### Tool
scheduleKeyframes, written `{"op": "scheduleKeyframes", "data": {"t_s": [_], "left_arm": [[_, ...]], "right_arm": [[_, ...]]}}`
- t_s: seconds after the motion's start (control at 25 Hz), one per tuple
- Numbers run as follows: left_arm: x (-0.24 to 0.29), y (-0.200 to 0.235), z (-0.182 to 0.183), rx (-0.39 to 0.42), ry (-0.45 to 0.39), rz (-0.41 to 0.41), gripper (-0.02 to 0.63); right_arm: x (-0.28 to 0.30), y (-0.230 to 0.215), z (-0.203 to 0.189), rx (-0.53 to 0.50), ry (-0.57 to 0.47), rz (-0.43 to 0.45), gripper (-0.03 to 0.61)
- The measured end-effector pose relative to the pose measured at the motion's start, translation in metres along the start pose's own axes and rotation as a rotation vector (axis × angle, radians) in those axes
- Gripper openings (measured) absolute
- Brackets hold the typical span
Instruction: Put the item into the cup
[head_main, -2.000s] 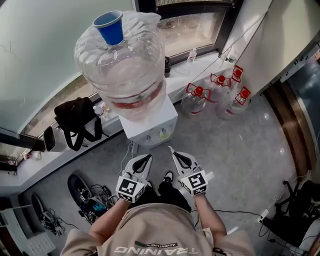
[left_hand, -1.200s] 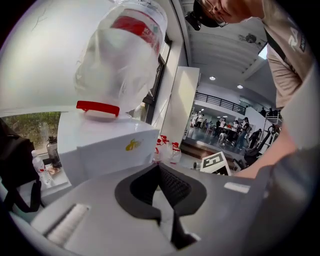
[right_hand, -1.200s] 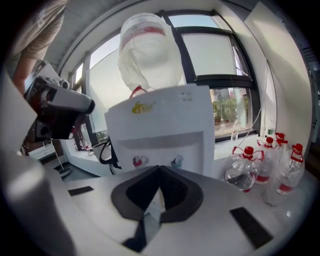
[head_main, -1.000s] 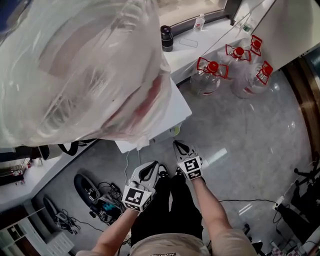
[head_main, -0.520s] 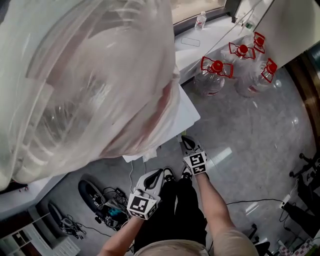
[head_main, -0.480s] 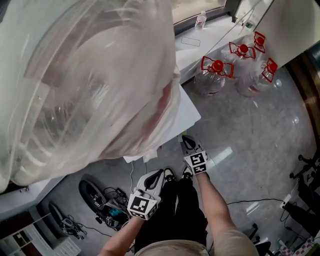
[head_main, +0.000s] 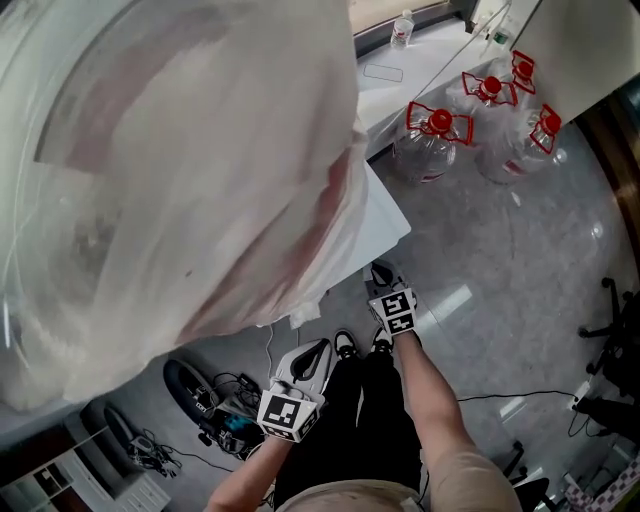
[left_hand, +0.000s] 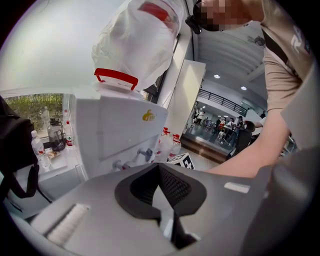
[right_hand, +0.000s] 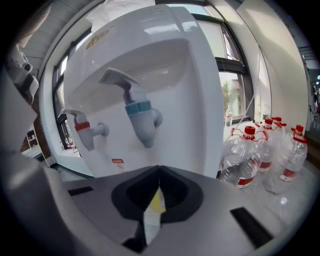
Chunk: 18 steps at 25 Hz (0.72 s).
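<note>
Head view, left to right. A large clear jug (head_main: 170, 170), wrapped in a thin plastic cover, fills the left and far part of the field and stands inverted on a white dispenser (head_main: 388, 215). Only the dispenser's right corner shows beyond the jug. On the floor (head_main: 500, 260) at near left lie a black wheel (head_main: 188, 388) and a tangle of cables.

The left gripper (head_main: 316, 349) is held low and near, over the person's dark trousers, pointing toward the dispenser. In the left gripper view its jaws meet at the tips, with nothing seen between them. The dispenser's side face lies ahead of them.

The right gripper (head_main: 382, 272) is held farther out, its tips close to the dispenser's near corner. In the right gripper view its jaws are closed on the item (right_hand: 156, 204), a thin, flat yellow-and-white piece pinched upright between the pads. Ahead of these jaws stands the dispenser's front, with a red tap (right_hand: 85, 131) to the left and a blue tap (right_hand: 140, 117) to the right, both apart from the gripper.

At far right three clear bottles (head_main: 428, 142) with red caps and red handles stand together on the floor, beside the dispenser and well apart from both grippers.
</note>
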<state>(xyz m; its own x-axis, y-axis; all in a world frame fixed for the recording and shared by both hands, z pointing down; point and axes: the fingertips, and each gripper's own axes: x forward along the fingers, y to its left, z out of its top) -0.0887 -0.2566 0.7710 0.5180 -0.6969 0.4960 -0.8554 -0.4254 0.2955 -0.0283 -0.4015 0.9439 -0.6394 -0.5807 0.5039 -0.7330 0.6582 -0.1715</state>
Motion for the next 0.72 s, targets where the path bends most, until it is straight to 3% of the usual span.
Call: {"op": "scheduleKeyframes", "data": {"t_s": [0.72], "left_arm": [[-0.006, -0.007, 0.011, 0.016, -0.009, -0.001, 0.008]], "right_arm": [[-0.025, -0.006, 0.011, -0.019, -0.045, -0.036, 0.014]]}}
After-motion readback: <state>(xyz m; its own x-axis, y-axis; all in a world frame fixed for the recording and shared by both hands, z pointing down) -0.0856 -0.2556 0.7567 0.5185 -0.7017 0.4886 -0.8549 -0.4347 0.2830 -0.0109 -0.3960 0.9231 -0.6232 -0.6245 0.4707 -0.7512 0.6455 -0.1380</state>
